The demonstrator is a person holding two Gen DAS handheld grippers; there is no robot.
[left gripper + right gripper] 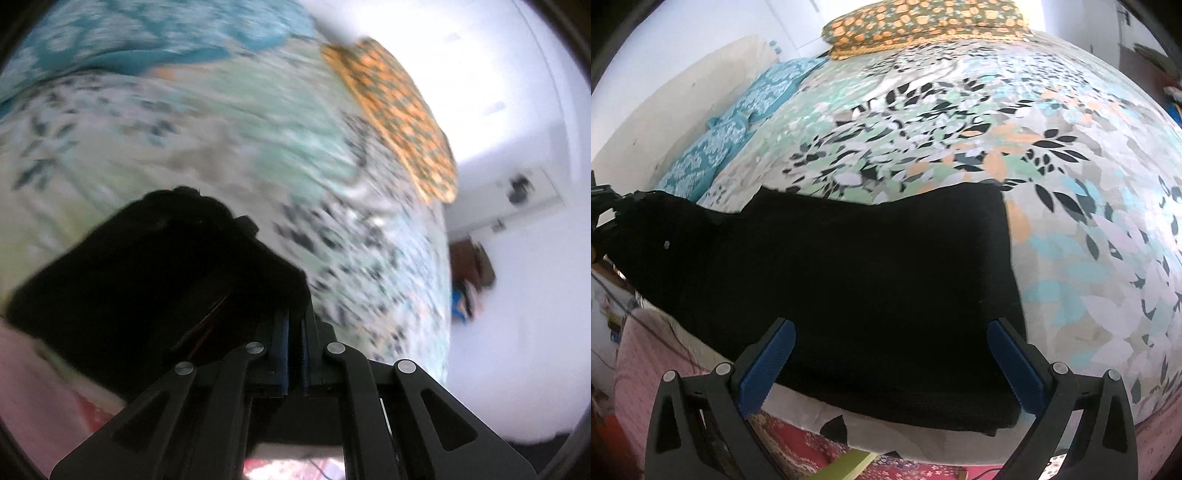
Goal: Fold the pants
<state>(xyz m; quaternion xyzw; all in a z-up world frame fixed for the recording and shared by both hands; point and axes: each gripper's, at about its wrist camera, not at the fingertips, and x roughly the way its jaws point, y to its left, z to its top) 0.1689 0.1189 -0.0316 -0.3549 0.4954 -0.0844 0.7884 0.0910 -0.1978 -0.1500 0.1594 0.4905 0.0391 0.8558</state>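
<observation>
Black pants point(849, 266) lie spread across the near edge of a bed with a floral sheet point(960, 129). My right gripper point(890, 332) is open, its blue pads point(772, 354) hovering just above the pants' near part. My left gripper point(293, 321) is shut on one end of the black pants point(147, 277) and holds it raised off the bed; that view is motion-blurred. The left gripper also shows at the far left of the right wrist view point(602, 206), at the pants' left end.
An orange patterned pillow point(923, 26) lies at the head of the bed, also in the left wrist view point(399, 118). A teal patterned cloth point(738, 122) runs along the bed's left side by the wall. Pink fabric point(639, 362) and a red rug point(798, 454) lie below the bed edge.
</observation>
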